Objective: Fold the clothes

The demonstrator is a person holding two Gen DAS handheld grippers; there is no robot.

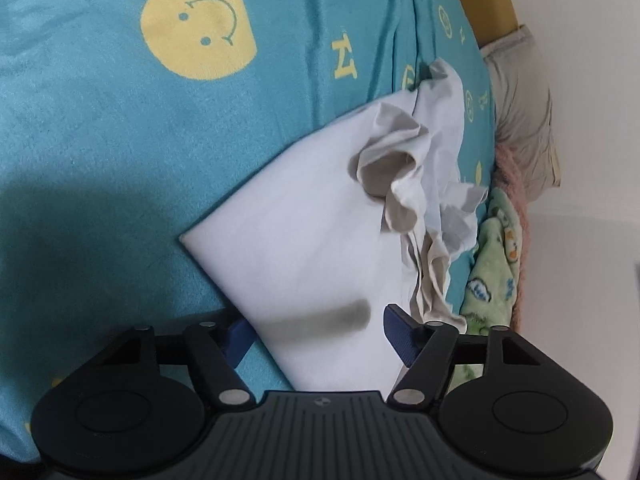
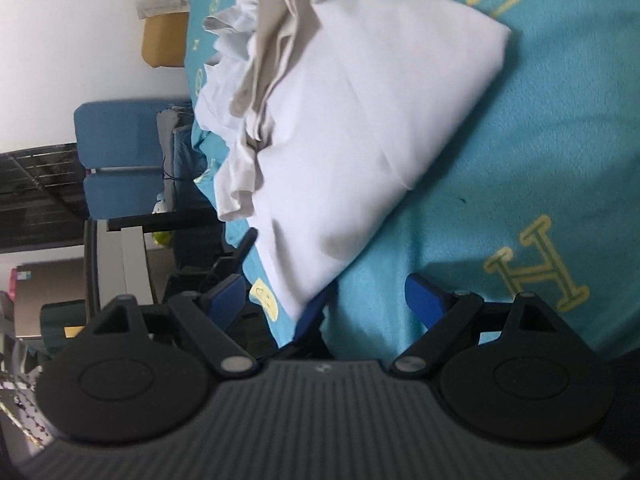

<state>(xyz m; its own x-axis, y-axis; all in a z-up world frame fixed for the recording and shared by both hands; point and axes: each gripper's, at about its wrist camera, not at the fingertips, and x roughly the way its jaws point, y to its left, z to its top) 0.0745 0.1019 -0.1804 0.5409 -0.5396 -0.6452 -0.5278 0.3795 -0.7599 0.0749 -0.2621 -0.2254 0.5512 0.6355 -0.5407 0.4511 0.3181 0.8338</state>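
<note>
- Cloth first: a white garment (image 1: 304, 216) lies on a teal blanket (image 1: 100, 140) printed with yellow smiley faces and letters, its smooth part forming a flat wedge and its far side bunched into crumpled folds.
- Left gripper (image 1: 316, 328) sits low over the near end of the garment, the white fabric running between its two blue-padded fingers (image 1: 398, 334); the jaws stand partly apart, and whether the pads actually press the cloth cannot be told (one pad is half hidden behind the fabric edge).
- Right gripper (image 2: 326, 304) has its jaws wide apart, nothing pressed between them; the pointed near corner of the garment (image 2: 340, 128) reaches down between the fingers, lying closer to the finger on the picture's left, with bare blanket (image 2: 520, 184) in front of the other.
- Beyond the bed's edge, in the right wrist view, stand a blue chair (image 2: 120, 152) and a pale wall (image 2: 72, 48).
</note>
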